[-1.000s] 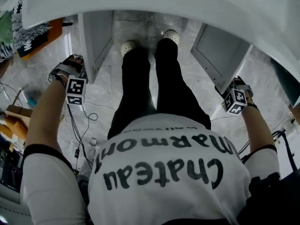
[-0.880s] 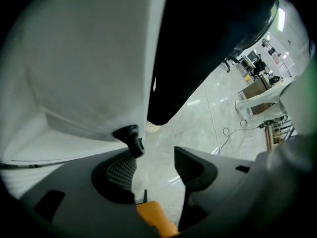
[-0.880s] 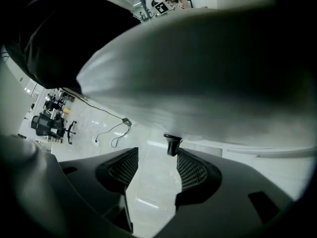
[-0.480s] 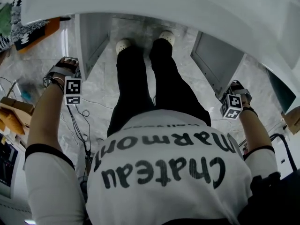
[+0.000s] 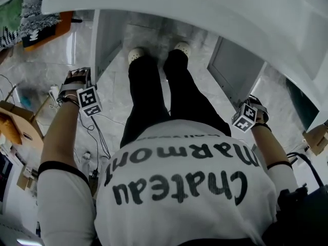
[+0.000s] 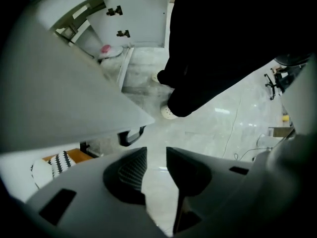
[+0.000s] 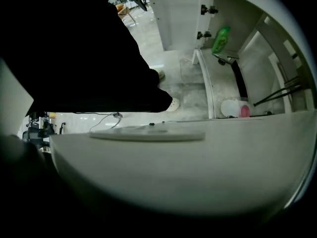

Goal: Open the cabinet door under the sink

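**Both under-sink cabinet doors standing wide open**

The left door [image 5: 106, 37] and right door [image 5: 237, 68] stick out on either side of the person's legs [image 5: 154, 91]. The left gripper [image 6: 154, 155] is near that door's black handle [image 6: 130, 136], jaws apart and closing on nothing. The right gripper [image 5: 253, 108] is closing too, but door panel fills its view, so no clue what's between.

A: How do the two cabinet doors stand?
B: Both open. The left door [image 5: 106, 37] and the right door [image 5: 233, 68] are plain pale panels, upright, swung outward and well apart, inner faces toward each other.
A: Any fittings?
B: The left door has a black handle [image 6: 130, 136] outside and black hinges [image 7: 207, 10] inside
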`<state>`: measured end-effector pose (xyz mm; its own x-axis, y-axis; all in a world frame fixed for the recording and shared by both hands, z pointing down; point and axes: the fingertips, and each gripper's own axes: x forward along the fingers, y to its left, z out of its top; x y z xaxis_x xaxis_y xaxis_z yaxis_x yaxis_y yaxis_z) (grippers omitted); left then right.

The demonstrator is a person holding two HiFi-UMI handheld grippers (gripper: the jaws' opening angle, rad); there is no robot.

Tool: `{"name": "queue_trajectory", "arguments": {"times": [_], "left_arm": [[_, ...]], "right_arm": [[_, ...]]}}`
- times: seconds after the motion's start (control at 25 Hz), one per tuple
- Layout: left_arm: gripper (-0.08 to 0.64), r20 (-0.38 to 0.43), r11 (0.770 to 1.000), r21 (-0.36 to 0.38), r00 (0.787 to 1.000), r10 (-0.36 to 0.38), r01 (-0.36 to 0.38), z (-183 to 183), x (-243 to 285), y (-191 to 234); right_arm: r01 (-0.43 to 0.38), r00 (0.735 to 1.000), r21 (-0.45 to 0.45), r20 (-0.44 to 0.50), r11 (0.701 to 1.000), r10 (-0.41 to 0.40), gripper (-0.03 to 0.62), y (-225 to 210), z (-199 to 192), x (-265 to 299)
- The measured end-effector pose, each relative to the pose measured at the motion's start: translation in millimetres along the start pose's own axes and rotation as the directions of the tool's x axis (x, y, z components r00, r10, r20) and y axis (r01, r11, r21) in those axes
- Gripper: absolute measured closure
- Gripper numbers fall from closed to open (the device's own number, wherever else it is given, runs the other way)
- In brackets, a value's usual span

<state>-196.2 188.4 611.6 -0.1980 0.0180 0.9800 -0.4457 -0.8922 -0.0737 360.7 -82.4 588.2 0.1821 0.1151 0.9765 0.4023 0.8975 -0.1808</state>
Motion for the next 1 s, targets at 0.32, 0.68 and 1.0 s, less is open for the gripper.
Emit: {"name": "queue_trajectory", "arguments": {"times": [0.32, 0.68, 1.0], "left_arm": [[0.537, 0.0, 0.944, -0.3, 0.99, 0.144, -0.137, -31, -15, 31], [0.551, 0.106, 0.714, -0.689, 0.958, 0.267, -0.123, -45, -55, 78], [0.551, 0.553, 0.264, -0.833, 0.707, 0.44, 0.487, -5, -156, 155]], "right_arm": [[0.058, 0.992, 0.547, -0.128, 0.835, 0.015, 0.563, 10, -26, -14], [0.127, 0.94, 0.991, -0.134, -0.041, -0.314, 0.566, 25, -28, -69], [-0.404, 0.511, 0.812, -0.181, -0.421, -0.84, 0.571, -19, -22, -217]]}}
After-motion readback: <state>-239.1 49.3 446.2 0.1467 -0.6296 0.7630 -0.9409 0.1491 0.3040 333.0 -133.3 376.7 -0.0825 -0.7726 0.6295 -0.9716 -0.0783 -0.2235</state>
